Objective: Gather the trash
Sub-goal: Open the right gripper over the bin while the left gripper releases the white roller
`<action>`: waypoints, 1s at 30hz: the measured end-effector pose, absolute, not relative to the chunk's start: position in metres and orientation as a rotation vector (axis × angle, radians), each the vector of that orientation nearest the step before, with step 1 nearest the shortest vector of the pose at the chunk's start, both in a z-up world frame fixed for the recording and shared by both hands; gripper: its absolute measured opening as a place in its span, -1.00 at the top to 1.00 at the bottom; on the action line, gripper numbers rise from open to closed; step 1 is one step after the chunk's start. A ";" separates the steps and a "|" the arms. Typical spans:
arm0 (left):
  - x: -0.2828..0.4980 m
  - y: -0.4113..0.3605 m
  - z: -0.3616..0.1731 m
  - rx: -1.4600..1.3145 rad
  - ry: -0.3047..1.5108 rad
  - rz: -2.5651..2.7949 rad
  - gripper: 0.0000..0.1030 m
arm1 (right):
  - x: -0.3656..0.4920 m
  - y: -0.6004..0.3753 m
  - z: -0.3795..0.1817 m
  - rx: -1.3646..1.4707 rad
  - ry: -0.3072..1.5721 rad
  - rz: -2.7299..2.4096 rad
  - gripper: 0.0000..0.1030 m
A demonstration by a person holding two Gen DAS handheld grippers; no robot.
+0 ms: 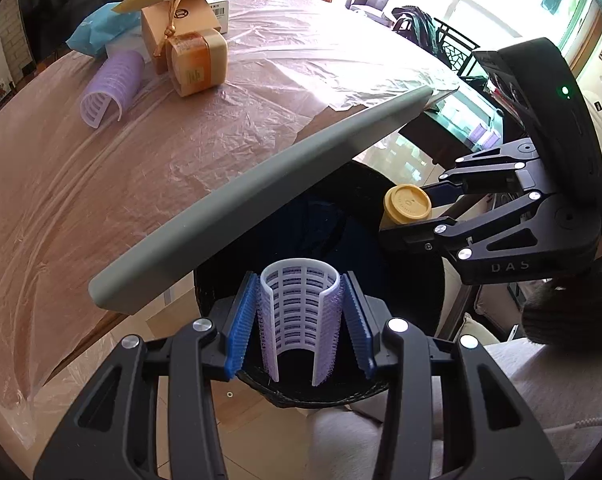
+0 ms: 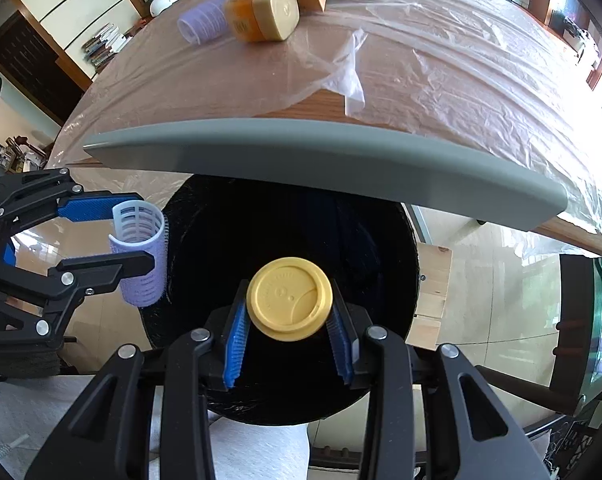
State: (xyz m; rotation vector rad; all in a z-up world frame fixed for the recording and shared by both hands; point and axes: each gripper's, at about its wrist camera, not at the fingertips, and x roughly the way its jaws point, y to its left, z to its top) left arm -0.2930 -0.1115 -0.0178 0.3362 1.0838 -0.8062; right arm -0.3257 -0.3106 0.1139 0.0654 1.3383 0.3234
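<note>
So we've got both tongs loaded up over the bin right now. Our left tongs are closed partway and clamped on a lilac hair roller, the blue ribbed pads pressing its bristly sides, open slit facing the camera; it's held upright over the near rim of the black trash bin. Our right tongs are squeezed onto a yellow lidded cup, with the pads gripping just under the lid, and the lid faces straight at the camera above the bin's dark mouth. From the left view the right tongs come in from the right side, roughly level, cup at the bin's far edge; from the right view the left tongs reach in from the left, roller at the bin's left rim. The bin sits just under the grey edge of the table, which is draped in clear plastic sheet. Up on the table there's a second lilac roller lying on its side, touching or nearly touching an amber jar with a beige lid, plus a brown box behind.
</note>
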 end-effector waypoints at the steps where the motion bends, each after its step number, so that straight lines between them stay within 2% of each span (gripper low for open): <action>1: -0.293 -0.112 -0.018 0.340 1.084 -0.805 0.14 | -0.326 -0.310 0.112 0.064 1.340 0.322 0.31; 30: -0.291 -0.123 -0.027 0.366 1.086 -0.799 0.14 | -0.327 -0.317 0.092 0.060 1.376 0.296 0.31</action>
